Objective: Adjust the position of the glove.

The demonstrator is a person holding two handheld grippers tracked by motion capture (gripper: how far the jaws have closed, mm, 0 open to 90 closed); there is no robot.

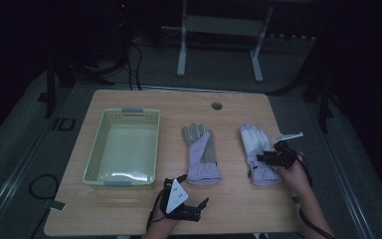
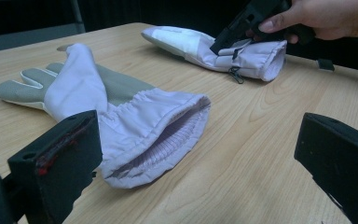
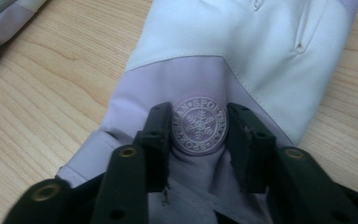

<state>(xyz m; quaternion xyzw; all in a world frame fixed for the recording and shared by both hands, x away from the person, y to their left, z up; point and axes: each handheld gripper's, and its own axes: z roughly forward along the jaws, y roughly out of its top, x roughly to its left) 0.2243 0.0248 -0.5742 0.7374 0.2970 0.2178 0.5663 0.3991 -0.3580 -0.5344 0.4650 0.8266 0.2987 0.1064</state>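
Observation:
Two pale lilac and white gloves lie flat on the wooden table (image 1: pixel 129 209). The left glove (image 1: pixel 202 154) (image 2: pixel 121 107) shows its grey palm, with its cuff opening facing my left gripper (image 1: pixel 194 190) (image 2: pixel 200 140). That gripper stands wide open just short of the cuff, holding nothing. The right glove (image 1: pixel 256 144) (image 2: pixel 186 42) (image 3: pixel 242 46) lies back up. My right gripper (image 1: pixel 268 157) (image 3: pixel 199 126) presses down on it near the cuff, jaws closed on the fabric at either side of a round snowflake badge (image 3: pixel 199 125).
A pale green plastic basket (image 1: pixel 93 149) stands empty on the left of the table. A round cable hole (image 1: pixel 217 105) sits near the far edge. A metal stand's legs (image 1: pixel 181 59) are on the floor beyond the table.

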